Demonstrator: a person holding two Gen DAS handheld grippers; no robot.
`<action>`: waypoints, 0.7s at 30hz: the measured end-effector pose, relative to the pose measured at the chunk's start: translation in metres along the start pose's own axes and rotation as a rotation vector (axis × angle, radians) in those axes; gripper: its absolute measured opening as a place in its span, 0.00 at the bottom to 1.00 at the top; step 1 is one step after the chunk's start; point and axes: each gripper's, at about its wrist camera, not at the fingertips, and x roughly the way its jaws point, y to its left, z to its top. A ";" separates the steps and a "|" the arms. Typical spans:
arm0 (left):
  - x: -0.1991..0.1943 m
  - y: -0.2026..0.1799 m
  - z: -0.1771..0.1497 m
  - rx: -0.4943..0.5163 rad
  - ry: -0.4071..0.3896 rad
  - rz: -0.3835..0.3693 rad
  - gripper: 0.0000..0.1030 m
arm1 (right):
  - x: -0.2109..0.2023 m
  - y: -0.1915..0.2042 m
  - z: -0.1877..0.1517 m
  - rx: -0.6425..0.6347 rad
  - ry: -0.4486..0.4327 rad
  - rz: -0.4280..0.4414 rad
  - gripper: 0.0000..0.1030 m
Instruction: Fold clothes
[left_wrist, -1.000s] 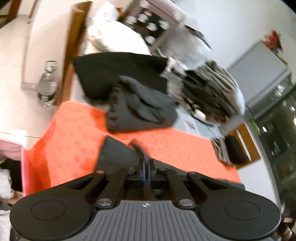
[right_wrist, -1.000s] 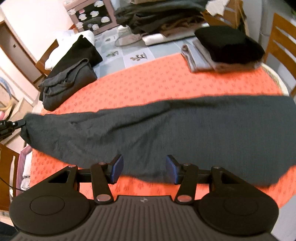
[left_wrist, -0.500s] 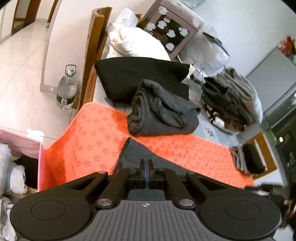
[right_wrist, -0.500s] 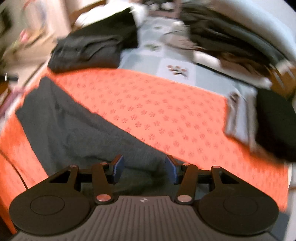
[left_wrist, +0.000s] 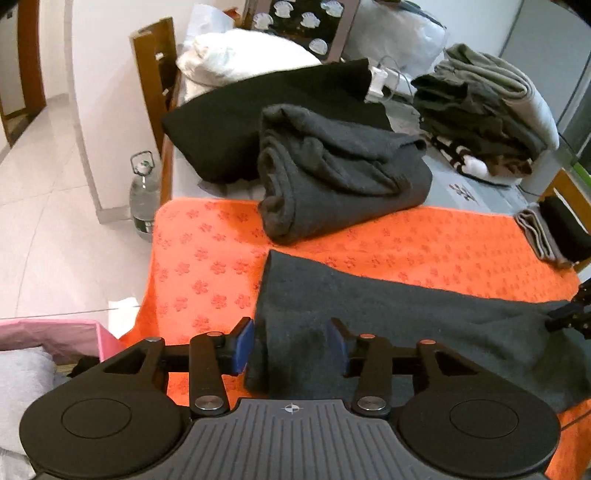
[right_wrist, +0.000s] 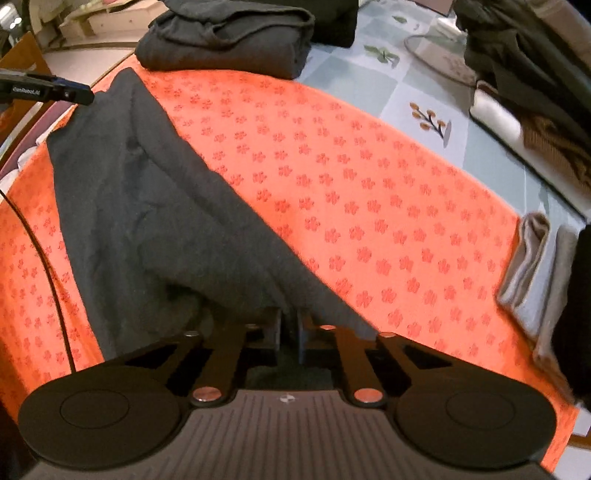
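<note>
The right gripper (right_wrist: 289, 328) has its fingertips buried under a fold of the dark grey garment (right_wrist: 155, 206), so the pads are hidden. The beige folded cloth (right_wrist: 532, 273) is smeared by blur. The pink bin (left_wrist: 55, 334) is cut off at the left edge.

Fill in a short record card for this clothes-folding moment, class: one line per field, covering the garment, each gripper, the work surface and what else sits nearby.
garment being folded: dark grey garment, spread flat across the mat
left gripper: open, jaws either side of the garment's near edge
right gripper: shut on the dark grey garment
work surface: orange flower-print mat
already folded: grey folded bundle at the mat's far edge
floor: water bottle beside the table
</note>
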 end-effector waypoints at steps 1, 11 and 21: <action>0.002 0.000 -0.001 0.004 0.004 -0.005 0.36 | -0.001 0.000 -0.001 0.008 -0.004 0.000 0.03; -0.041 -0.005 0.000 -0.018 -0.187 -0.036 0.04 | -0.034 0.002 -0.006 0.092 -0.095 -0.045 0.02; -0.024 -0.005 0.025 -0.028 -0.174 0.030 0.05 | -0.038 -0.015 0.004 0.138 -0.138 -0.081 0.03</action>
